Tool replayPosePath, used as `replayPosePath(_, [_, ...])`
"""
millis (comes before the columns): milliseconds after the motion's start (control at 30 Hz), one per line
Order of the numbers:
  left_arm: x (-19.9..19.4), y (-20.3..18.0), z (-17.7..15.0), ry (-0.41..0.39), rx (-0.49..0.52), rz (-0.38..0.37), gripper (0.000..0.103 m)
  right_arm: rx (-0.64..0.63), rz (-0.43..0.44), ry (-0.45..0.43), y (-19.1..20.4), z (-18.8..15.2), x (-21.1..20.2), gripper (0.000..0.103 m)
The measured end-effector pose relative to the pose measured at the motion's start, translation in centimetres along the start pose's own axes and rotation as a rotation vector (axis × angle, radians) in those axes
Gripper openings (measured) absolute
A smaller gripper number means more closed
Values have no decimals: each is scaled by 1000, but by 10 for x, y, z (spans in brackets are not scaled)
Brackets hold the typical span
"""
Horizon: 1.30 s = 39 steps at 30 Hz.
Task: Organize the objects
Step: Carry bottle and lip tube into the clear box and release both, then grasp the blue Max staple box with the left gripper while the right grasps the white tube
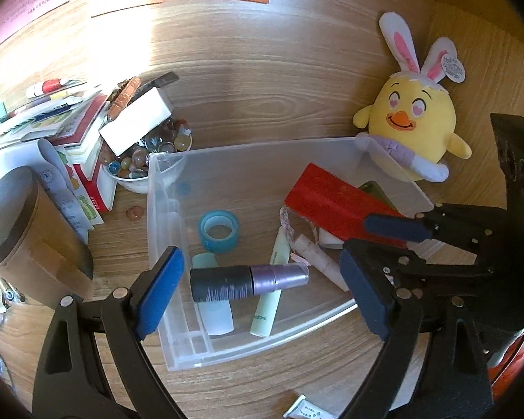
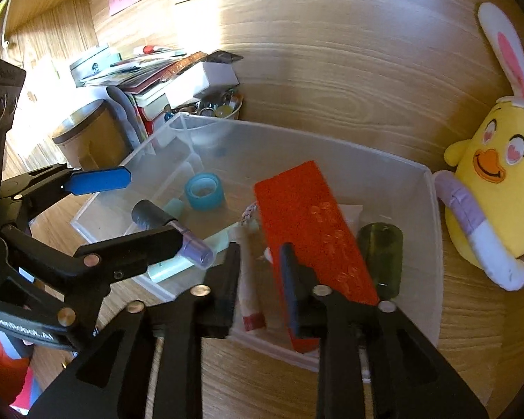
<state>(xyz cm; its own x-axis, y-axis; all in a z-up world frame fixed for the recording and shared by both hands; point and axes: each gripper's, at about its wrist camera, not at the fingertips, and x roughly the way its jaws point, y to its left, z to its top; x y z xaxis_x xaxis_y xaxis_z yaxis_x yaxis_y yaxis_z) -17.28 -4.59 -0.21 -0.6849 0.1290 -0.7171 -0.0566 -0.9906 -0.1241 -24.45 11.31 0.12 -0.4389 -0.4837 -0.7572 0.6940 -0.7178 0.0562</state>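
A clear plastic bin [image 1: 164, 216] [image 2: 433, 244] sits on the wooden desk. Inside lie a black-and-purple tube [image 1: 248, 281] [image 2: 171, 234], a blue tape roll [image 1: 218, 230] [image 2: 204, 190], a pale green tube [image 1: 270, 293], a cream stick [image 1: 318, 258] [image 2: 249, 279], a red flat box [image 1: 335, 206] [image 2: 314, 230] and a green bottle [image 2: 382, 255]. My left gripper [image 1: 262, 300] is open, its fingers on either side of the black-and-purple tube, above the bin's near wall. My right gripper [image 2: 260, 279] is open over the bin, the cream stick between its fingers, the red box beside its right finger.
A yellow plush chick [image 1: 415, 122] [image 2: 496, 192] leans at the bin's right. A bowl of marbles [image 1: 146, 160], stacked books and a white box [image 1: 136, 122], and a brown lidded jar [image 1: 21, 230] [image 2: 87, 136] crowd the left. A loose marble [image 1: 133, 213] lies on the desk.
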Motion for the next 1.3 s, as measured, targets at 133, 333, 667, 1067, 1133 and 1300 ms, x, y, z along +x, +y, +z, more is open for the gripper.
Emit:
replayPosePath(133, [-15,-1,-2,-27,7,2,92,3,-12,-22,2,-4,-13,41])
replayPosePath(333, [-44,-1,-14,-69,27,15,95,-10,-21,-71,9,-16,-42,54])
replayPosePath(667, [-71,5,-54,-54,25,43,95,-22,41,-100,33,-50,-71,61])
replayPosePath(1067, [-72,22,-108,13,-27,82,89,-37,90,41,69,-99,-33,62])
replayPosePath(1133, [-71,20,-117,31,-21,79,82,-45,94,57,74,-106,-29,62])
replayPosePath(1300, [-73,16,-131,40,-9,70,78,-61,101,73,84,-116,-26,62])
